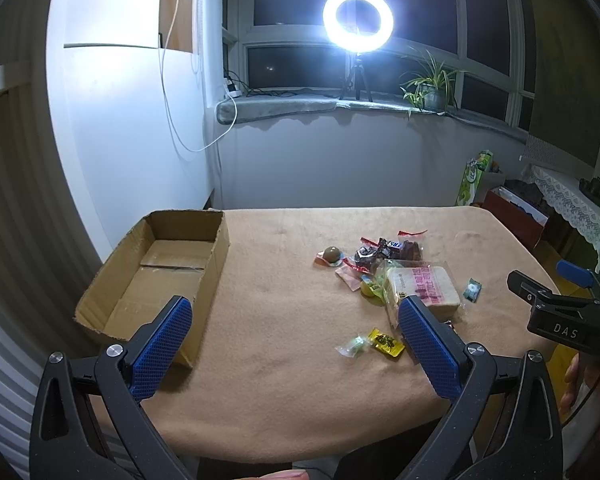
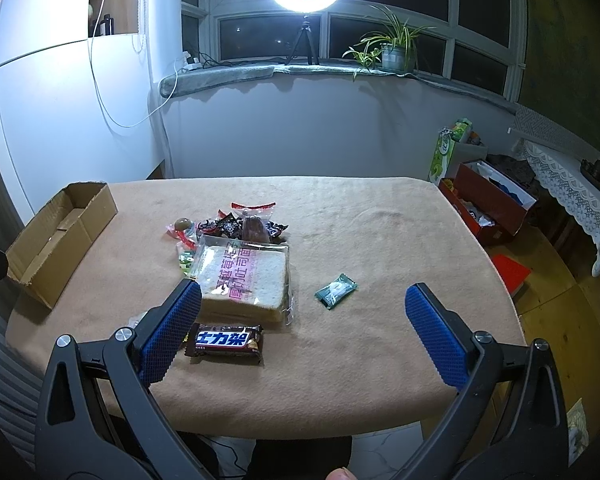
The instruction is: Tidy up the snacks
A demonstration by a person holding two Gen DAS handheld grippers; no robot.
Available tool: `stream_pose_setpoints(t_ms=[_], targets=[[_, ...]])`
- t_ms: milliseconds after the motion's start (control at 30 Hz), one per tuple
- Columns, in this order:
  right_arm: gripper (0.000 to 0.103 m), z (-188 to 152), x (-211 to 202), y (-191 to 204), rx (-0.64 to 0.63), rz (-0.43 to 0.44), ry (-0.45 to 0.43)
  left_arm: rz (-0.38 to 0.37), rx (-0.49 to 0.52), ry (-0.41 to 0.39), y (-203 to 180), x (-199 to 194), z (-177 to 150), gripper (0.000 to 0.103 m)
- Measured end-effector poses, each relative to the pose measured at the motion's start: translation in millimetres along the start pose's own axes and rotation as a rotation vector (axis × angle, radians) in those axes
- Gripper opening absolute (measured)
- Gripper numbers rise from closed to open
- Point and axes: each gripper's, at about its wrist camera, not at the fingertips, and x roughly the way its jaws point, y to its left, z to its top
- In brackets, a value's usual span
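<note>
Both claws are being held spread and empty: left gripper (image 1: 296,316) low centre, right gripper (image 2: 303,304) likewise. Snacks (image 2: 244,276) are being left mid-frame on the tan cloth (image 2: 380,248); cardboard box (image 1: 160,272) is sitting centre-left.

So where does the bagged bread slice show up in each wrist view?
Left wrist: bagged bread slice right of centre, just beyond the right finger of the left gripper.
Right wrist: left of centre, above the chocolate bar.
Shared landmark: the cardboard box at the table's left edge.
</note>
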Motion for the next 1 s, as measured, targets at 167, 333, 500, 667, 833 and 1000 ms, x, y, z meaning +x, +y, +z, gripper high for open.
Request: stream_pose_setpoints(t_ms=[167,333,500,667,833,1000], targets=[[0.103,0.5,-0.2,-0.3,-0.002,0.0,0.0,-0.001,-0.001,-0.001,0.1,-0.4,0.0,0.103],[0.103,0.7,-0.9,0.8,-0.003,0.0,0.001,-0.001,0.001,-0.001,0.9,-0.1,0.5,0.103],[0.103,0.7,-0.9,1.1,-0.003,0.0,0.001,0.0,-0.001,-0.001,1.4,-0.1,1.0,0.103],[0.103,0.7,-1.1,1.6,-0.004,-0.002,0.002,-0.002,-0.001,-0.002,0.9,-0.2,0.8,0.103],[0.103,0.7,-0.8,1.6,-0.005,-0.002,0.001,0.0,-0.001,-0.001,1.1,-0.2,0.6,0.103],[0.103,0.5,-0.7,2.0,-0.005,-0.003,0.002,-0.001,-0.002,0.0,1.2,-0.7,0.9,0.103]])
